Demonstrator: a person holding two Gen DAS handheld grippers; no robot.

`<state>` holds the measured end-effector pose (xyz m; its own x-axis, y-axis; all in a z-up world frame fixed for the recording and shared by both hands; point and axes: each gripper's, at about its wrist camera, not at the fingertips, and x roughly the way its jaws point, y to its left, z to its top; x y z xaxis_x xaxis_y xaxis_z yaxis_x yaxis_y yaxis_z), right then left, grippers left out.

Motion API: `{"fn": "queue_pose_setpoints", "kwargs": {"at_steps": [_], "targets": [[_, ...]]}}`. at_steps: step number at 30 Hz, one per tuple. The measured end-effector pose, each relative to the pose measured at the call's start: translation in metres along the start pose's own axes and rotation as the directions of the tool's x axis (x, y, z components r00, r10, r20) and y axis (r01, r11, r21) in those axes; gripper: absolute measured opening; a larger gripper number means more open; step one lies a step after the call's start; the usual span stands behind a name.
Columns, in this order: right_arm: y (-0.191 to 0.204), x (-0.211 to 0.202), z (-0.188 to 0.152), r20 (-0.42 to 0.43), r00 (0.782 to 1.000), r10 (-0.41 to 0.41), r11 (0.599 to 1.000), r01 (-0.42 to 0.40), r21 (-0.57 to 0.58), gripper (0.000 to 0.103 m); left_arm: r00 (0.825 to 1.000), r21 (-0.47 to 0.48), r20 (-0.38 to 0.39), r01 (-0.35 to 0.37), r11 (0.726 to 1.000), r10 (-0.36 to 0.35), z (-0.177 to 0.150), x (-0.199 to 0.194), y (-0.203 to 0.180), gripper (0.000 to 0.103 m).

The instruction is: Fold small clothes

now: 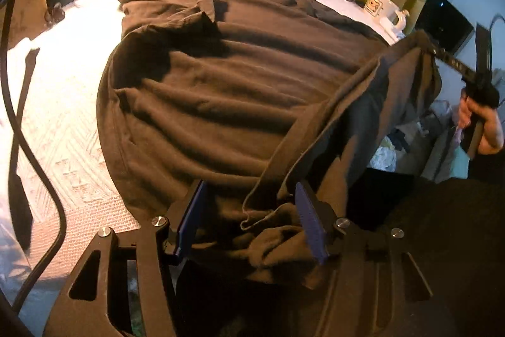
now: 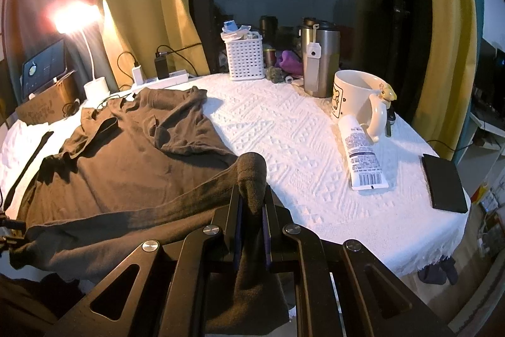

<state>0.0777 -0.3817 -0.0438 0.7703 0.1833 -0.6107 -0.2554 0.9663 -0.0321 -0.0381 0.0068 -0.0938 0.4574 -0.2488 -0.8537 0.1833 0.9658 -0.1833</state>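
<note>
A brown T-shirt [image 1: 236, 90] lies spread and wrinkled over the white textured tablecloth [image 1: 63, 116], collar towards the far side. My left gripper [image 1: 249, 221] stands open at the shirt's near edge. A bunched fold of the hem lies loose between its blue pads [image 1: 311, 226]. My right gripper [image 2: 252, 198] is shut on another part of the shirt [image 2: 126, 172], and a hump of hem sticks up past its fingertips. In the left wrist view that gripper [image 1: 483, 84], held by a hand, lifts the hem taut off the table's right edge.
A mug [image 2: 353, 93], a white tube [image 2: 363, 157] and a black wallet [image 2: 445, 182] lie on the cloth [image 2: 284, 131] to the right. A steel tumbler [image 2: 322, 62], white basket [image 2: 244, 59], chargers and a lit lamp [image 2: 96, 87] line the back. A black cable [image 1: 19, 116] hangs on the left.
</note>
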Motion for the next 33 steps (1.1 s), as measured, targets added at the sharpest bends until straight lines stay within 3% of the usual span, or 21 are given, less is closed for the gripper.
{"fn": "queue_pose_setpoints", "kwargs": {"at_steps": [3,7,11,15,24,33], "targets": [[0.000,0.001,0.001,0.001,1.000,-0.002,1.000,0.002,0.003,0.010,1.000,0.019,0.019,0.014,1.000,-0.015,-0.003,-0.004,-0.008,0.058],[0.002,0.000,0.006,0.019,1.000,0.000,1.000,0.000,0.003,0.010,0.999,0.080,0.030,-0.031,0.996,0.028,-0.005,0.003,-0.020,0.057],[0.006,-0.009,0.017,0.059,0.998,0.004,1.000,-0.003,-0.018,0.010,0.998,0.120,0.046,-0.053,0.991,0.048,-0.002,0.011,-0.029,0.024],[0.007,-0.019,0.025,0.090,0.996,0.010,1.000,-0.008,-0.028,0.010,0.997,0.099,0.057,-0.055,0.994,0.049,0.002,0.007,-0.026,0.007],[0.009,-0.039,0.036,0.137,0.990,0.010,0.999,-0.003,-0.048,0.010,0.983,0.095,0.175,-0.079,0.992,0.061,0.014,-0.030,-0.035,0.005],[0.010,-0.059,0.043,0.179,0.984,0.010,0.998,0.001,-0.060,0.010,0.948,0.074,0.299,-0.133,0.988,0.105,0.030,-0.061,-0.033,0.005]]}}
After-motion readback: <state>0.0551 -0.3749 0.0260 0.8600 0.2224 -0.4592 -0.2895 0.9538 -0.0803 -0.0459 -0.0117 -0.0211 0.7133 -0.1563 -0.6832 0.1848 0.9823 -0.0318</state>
